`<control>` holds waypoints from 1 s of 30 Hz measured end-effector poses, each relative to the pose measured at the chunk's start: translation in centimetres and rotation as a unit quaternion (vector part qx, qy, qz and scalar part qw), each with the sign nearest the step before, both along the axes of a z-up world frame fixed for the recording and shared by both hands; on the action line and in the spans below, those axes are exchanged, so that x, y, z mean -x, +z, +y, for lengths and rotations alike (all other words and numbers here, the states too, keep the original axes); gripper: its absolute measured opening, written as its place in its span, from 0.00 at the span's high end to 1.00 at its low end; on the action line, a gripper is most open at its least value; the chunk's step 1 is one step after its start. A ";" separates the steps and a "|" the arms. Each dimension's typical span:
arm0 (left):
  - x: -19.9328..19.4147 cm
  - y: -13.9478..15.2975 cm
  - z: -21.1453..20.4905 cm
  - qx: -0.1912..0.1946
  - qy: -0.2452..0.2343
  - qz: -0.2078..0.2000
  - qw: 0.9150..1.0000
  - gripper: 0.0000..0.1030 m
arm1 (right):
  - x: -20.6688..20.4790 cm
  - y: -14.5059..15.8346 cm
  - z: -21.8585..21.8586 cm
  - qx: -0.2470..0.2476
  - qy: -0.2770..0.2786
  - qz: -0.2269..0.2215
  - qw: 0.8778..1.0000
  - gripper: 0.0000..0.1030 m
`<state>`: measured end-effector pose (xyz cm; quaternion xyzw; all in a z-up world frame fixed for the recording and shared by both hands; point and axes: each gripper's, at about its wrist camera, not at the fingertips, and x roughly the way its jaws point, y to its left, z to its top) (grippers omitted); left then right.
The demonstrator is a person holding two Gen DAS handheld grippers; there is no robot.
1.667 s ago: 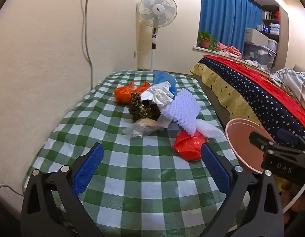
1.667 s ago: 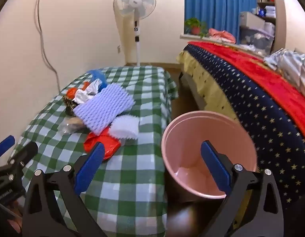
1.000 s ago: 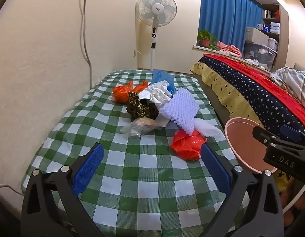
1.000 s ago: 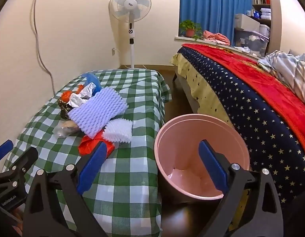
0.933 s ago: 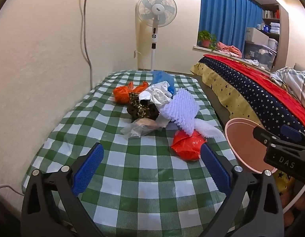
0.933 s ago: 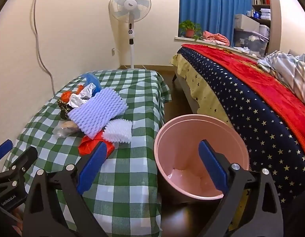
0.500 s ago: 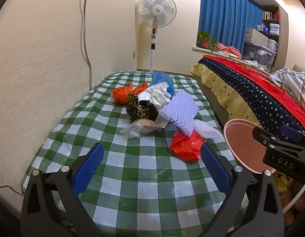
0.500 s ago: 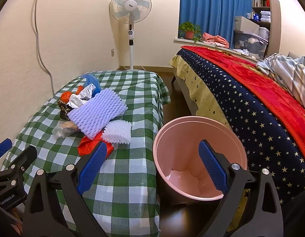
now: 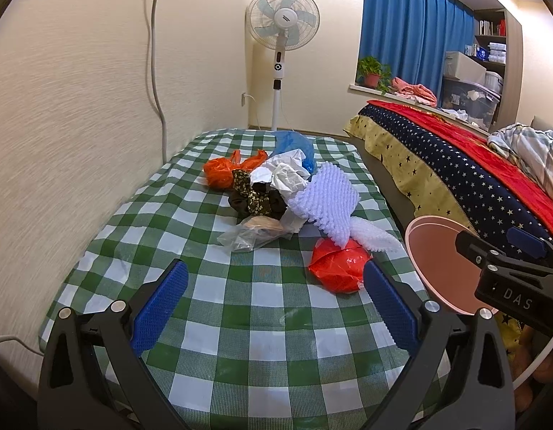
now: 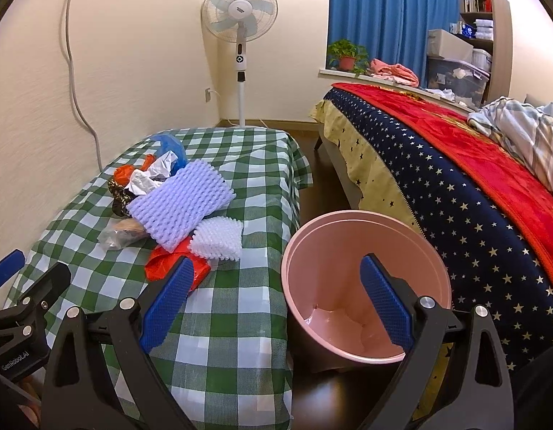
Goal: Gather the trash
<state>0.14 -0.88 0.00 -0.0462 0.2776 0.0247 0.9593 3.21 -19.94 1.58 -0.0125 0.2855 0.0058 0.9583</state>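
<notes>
A heap of trash lies on the green checked table [image 9: 240,308]: a red bag [image 9: 335,265], lilac foam sheet [image 9: 330,200], white foam piece [image 9: 375,240], clear bag [image 9: 251,233], dark patterned wrapper [image 9: 255,200], white paper [image 9: 283,175], orange bag [image 9: 222,170] and blue bag [image 9: 294,145]. An empty pink bin [image 10: 362,286] stands on the floor right of the table. My left gripper [image 9: 274,302] is open over the table's near end, short of the red bag. My right gripper [image 10: 273,299] is open, in front of the bin's near rim.
A standing fan [image 9: 283,28] is behind the table. A bed with a starred cover and red blanket [image 10: 455,165] runs along the right. A wall with a cable [image 9: 158,71] borders the table's left side. A narrow floor strip [image 10: 316,179] separates table and bed.
Both views have shifted only slightly. The trash and bin have not moved. Both grippers stay open.
</notes>
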 end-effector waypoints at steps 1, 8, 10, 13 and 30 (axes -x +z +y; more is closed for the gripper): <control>0.0 0.0 0.0 0.000 0.000 0.000 1.000 0.08 | 0.0 0.0 0.1 0.000 0.001 0.000 1.000 0.11; 0.0 0.0 0.0 0.000 0.000 0.000 1.000 0.08 | 0.0 -0.1 0.2 0.000 0.001 0.001 1.000 0.11; 0.0 0.0 0.0 0.000 0.000 0.000 1.000 0.08 | 0.0 -0.1 0.2 0.000 0.001 0.000 1.000 0.11; 0.0 0.0 0.0 0.000 0.000 0.000 1.000 0.08 | 0.0 -0.1 0.2 0.000 0.001 0.000 1.000 0.11; 0.0 0.0 0.0 0.000 0.000 0.000 1.000 0.08 | 0.1 -0.1 0.5 -0.008 0.007 0.003 1.000 0.21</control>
